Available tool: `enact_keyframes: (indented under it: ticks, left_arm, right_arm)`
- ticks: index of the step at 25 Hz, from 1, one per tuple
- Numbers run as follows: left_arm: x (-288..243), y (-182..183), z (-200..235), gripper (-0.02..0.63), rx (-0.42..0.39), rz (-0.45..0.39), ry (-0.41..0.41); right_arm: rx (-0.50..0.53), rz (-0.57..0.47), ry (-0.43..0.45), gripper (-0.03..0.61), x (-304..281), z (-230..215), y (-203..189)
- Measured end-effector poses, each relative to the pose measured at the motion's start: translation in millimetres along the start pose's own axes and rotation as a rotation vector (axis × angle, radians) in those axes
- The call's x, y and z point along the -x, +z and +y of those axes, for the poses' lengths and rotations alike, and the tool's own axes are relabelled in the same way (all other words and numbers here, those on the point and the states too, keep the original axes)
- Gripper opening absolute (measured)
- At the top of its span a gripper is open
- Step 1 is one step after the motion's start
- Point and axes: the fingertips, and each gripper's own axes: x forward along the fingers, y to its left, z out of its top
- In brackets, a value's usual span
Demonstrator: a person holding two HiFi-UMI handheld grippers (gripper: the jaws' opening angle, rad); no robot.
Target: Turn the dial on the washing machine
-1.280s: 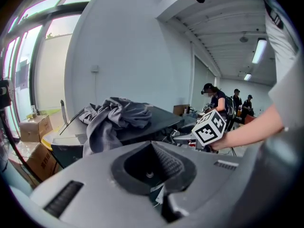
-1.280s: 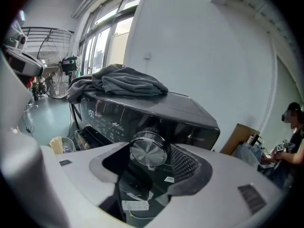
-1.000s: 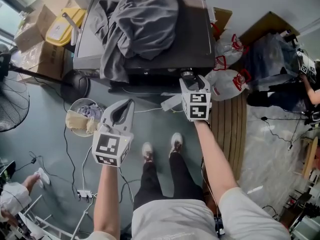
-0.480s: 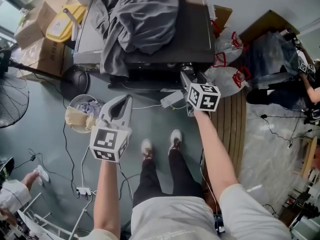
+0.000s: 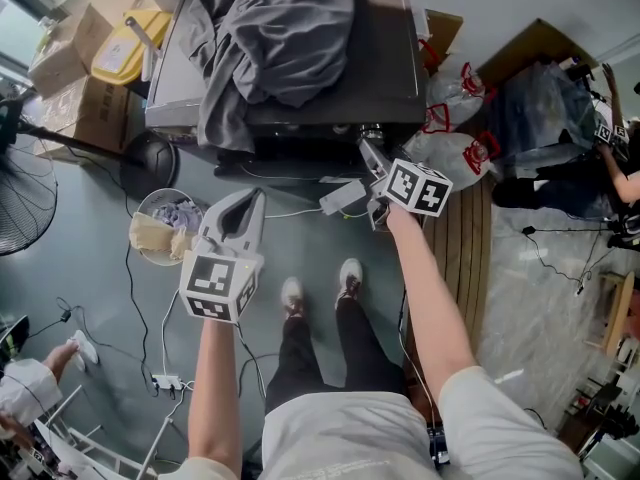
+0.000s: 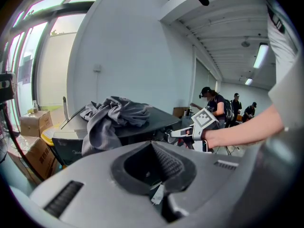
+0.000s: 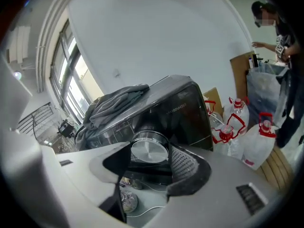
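Clamped on the dial [image 7: 148, 151], the right gripper [image 5: 370, 153] has one pad against each side of the shiny round knob, which sits on the front of the washing machine [image 5: 390, 58], near its right corner. Over the last second the gripper's marker cube [image 5: 418, 188] has rolled from facing squarely up to a clear tilt, while the jaws have stayed at the same spot on the panel. I take that as the dial being turned with the wrist, so the task is under way; how far the knob itself has gone I cannot tell. Out to the left, the left gripper [image 5: 255, 203] hangs low in front of the machine, jaws together on nothing, barely moved. A heap of grey clothes [image 5: 270, 38] lies on the lid.
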Motion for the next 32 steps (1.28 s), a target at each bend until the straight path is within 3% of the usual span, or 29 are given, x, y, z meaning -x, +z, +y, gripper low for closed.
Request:
enact_keyframes:
  ticks: [9, 15, 20, 22, 24, 29, 32]
  left_arm:
    - [-2.2, 2.7, -11.2, 0.008, 0.014, -0.007, -0.022]
    - [-1.1, 1.9, -12.1, 0.008, 0.02, -0.009, -0.023]
    - [-2.6, 3.6, -16.8, 0.008, 0.01, -0.011, -0.033]
    - [-2.8, 5.6, -19.3, 0.008, 0.004, -0.012, -0.037]
    - [-1.7, 6.9, -20.5, 0.008, 0.001, -0.014, -0.039]
    - [2.4, 5.5, -14.9, 0.008, 0.008, -0.012, -0.036]
    - [3.1, 2.7, -13.1, 0.008, 0.018, -0.011, -0.037]
  right_arm:
    - [-0.139, 0.0, 0.042, 0.258, 1.3, -0.9, -1.2]
    - [-0.295, -0.012, 0.109, 0.258, 0.6, 0.7, -1.6]
    - [-0.3, -0.015, 0.119, 0.258, 0.7, 1.9, -1.3]
    - [-0.248, -0.036, 0.073, 0.261, 3.4, 1.4, 0.6]
    - [-0.128, -0.057, -0.011, 0.279, 8.2, -1.3, 1.6]
    - [0.381, -0.043, -0.188, 0.293, 13.8, 9.8, -1.7]
    - [0.581, -0.033, -0.253, 0.295, 12.5, 16.8, -1.9]
